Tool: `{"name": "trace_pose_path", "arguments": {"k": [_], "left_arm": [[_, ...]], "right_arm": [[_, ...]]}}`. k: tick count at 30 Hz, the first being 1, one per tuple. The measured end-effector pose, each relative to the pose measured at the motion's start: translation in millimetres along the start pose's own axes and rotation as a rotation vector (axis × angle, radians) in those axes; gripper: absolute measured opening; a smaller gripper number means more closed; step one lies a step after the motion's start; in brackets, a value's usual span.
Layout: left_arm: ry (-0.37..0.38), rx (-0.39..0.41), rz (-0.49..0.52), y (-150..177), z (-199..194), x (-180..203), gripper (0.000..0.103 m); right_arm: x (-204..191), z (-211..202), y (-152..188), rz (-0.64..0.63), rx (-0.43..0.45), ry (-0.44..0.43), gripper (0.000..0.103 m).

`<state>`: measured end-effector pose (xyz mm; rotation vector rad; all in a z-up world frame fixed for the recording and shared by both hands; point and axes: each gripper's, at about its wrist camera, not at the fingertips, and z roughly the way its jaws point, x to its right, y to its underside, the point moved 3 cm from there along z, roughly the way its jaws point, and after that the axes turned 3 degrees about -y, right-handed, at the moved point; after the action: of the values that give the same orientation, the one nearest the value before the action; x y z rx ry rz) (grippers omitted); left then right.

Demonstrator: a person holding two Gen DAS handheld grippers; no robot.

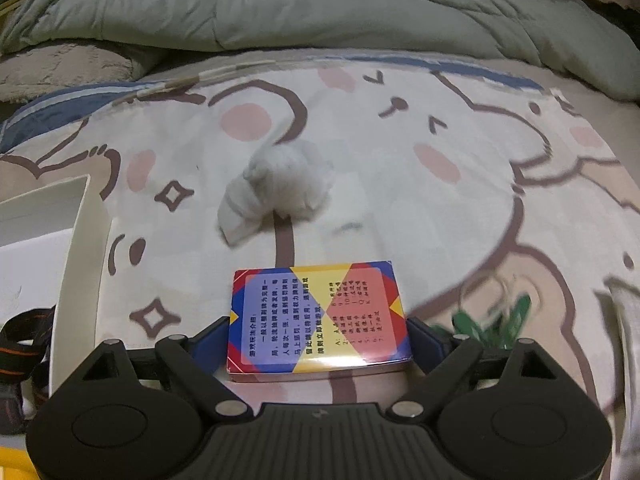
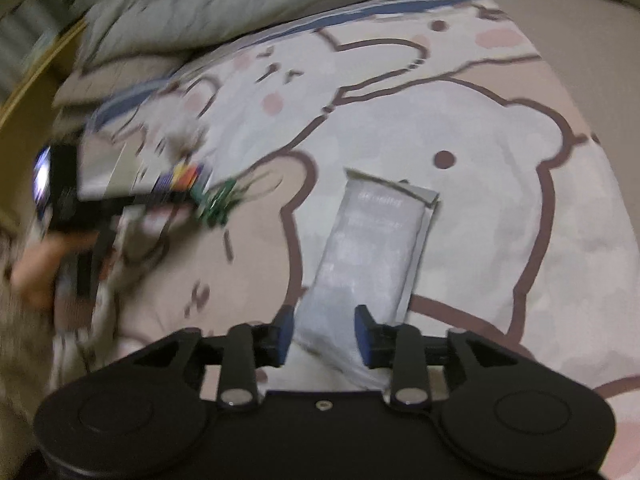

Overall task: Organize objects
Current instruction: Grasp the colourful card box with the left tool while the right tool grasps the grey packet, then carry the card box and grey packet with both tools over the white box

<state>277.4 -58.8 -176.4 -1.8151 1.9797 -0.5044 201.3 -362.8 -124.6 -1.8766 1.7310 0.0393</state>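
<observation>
Left gripper [image 1: 319, 336]: closed on the card box [image 1: 318, 318], 2 blue pads pressing its left and right sides, lower centre of the left view.
Card box: flat, printed face up, red, blue and yellow.
Right gripper [image 2: 324, 334]: blue pads on either side of the near end of the grey packet [image 2: 368, 256], lower centre of the right view; contact unclear, cannot tell whether gripping.
Grey packet: lying on the bedsheet [image 2: 500, 208], stretching toward frame centre.
White fluffy wad [image 1: 280, 188]: centre of the left view, above the card box, apart from it.
White box [image 1: 76, 240]: left edge.
Green item [image 1: 496, 320]: lower right, blurred.
Quilt [image 1: 320, 4]: across the top.
</observation>
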Motion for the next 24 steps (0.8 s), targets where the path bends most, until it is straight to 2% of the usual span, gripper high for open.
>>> {"name": "trace_pose_path", "arguments": {"k": [2,4,7,10,17,24], "left_arm": [[0.012,-0.021,0.027,5,-4,0,0.09],[0.014,-0.059,0.075,10,-7,2,0.09],[0.018,-0.11,0.115,17,-12,4,0.09],[0.017,-0.129,0.093,19,-14,4,0.09],[-0.017,-0.104,0.01,14,-4,5,0.092],[-0.006,-0.104,0.01,12,-8,4,0.089]], "right_arm": [[3,7,-6,0.062,0.016,0.033,0.05],[8,16,-10,0.149,0.031,0.081,0.063],[12,30,-12,0.24,0.042,0.191,0.066],[8,40,-14,0.259,0.037,0.211,0.075],[-2,59,-15,0.228,0.024,0.25,0.077],[7,61,-17,0.267,0.042,0.248,0.076]]}}
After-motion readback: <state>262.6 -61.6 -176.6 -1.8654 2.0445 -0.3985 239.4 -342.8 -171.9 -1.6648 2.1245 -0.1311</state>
